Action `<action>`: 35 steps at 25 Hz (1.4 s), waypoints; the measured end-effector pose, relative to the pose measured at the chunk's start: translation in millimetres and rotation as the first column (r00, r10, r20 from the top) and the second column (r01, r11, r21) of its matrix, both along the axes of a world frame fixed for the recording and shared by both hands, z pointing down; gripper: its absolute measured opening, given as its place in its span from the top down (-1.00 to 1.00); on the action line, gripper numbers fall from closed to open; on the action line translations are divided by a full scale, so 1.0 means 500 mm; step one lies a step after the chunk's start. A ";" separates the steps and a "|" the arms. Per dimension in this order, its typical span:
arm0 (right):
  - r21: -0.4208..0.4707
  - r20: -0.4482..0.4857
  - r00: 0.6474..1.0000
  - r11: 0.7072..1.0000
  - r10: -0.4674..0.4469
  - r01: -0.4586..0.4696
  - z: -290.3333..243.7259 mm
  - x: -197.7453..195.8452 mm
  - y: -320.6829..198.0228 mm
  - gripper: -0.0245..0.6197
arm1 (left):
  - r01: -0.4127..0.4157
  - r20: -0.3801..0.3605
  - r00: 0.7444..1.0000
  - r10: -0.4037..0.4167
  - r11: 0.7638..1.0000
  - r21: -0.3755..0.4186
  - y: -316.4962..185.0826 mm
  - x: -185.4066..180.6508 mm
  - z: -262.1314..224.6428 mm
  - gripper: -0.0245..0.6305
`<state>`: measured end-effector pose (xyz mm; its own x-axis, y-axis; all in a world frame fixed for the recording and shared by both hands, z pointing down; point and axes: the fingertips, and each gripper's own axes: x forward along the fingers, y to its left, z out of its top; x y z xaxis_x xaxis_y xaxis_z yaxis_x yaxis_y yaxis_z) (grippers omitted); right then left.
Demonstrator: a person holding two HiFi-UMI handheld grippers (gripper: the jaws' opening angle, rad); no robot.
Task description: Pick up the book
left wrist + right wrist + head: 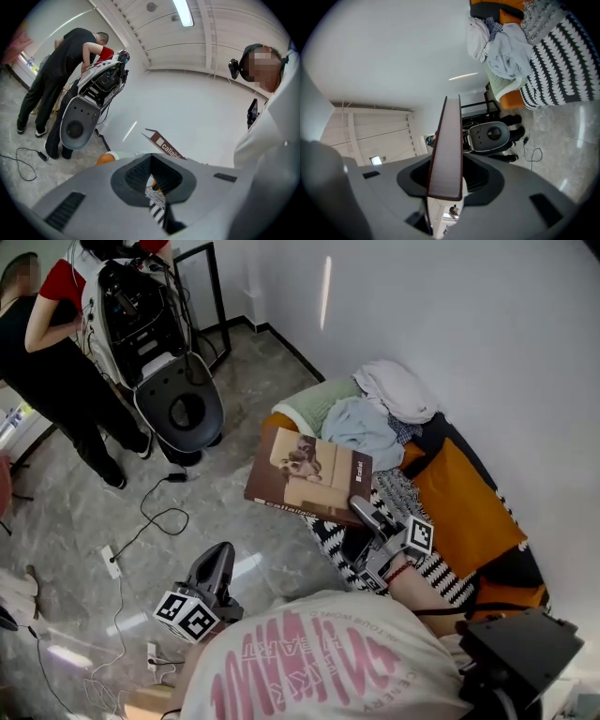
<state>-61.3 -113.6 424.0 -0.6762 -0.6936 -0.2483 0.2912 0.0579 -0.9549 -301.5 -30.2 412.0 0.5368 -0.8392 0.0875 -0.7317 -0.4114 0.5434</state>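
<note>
The book (305, 474) is a brown hardback with a dog picture on its cover. It hangs in the air, tilted, above the edge of the orange sofa. My right gripper (364, 512) is shut on its lower right corner. In the right gripper view the book's edge (447, 154) stands up between the jaws. My left gripper (221, 559) is lower left, over the floor, apart from the book. Its jaws look shut with nothing in them. In the left gripper view (157, 206) the book's spine (165, 146) shows ahead.
An orange sofa (464, 502) against the white wall carries a black-and-white striped blanket (422, 563) and a heap of clothes (375, 413). A white machine with a round base (178, 409) and a person in black (56, 381) stand at the back left. Cables (155, 512) cross the marble floor.
</note>
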 end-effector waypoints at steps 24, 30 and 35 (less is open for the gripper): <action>0.037 -0.058 0.998 0.999 0.009 -0.007 0.019 0.159 0.052 0.43 | -0.032 0.018 0.999 0.032 0.999 0.003 -0.043 0.165 -0.037 0.90; 0.030 -0.057 0.998 1.000 0.010 -0.008 0.027 0.165 0.068 0.43 | -0.036 0.012 0.999 0.036 0.999 -0.002 -0.025 0.172 -0.027 0.90; 0.028 -0.067 0.998 1.000 0.015 -0.013 0.032 0.167 0.069 0.43 | -0.037 0.005 0.999 0.037 0.999 -0.002 -0.025 0.168 -0.022 0.90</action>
<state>22.2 -79.1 439.9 -0.6825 -0.6965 -0.2216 0.2251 0.0882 -0.9703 -217.4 -42.7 401.0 0.5673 -0.8184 0.0919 -0.7186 -0.4375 0.5405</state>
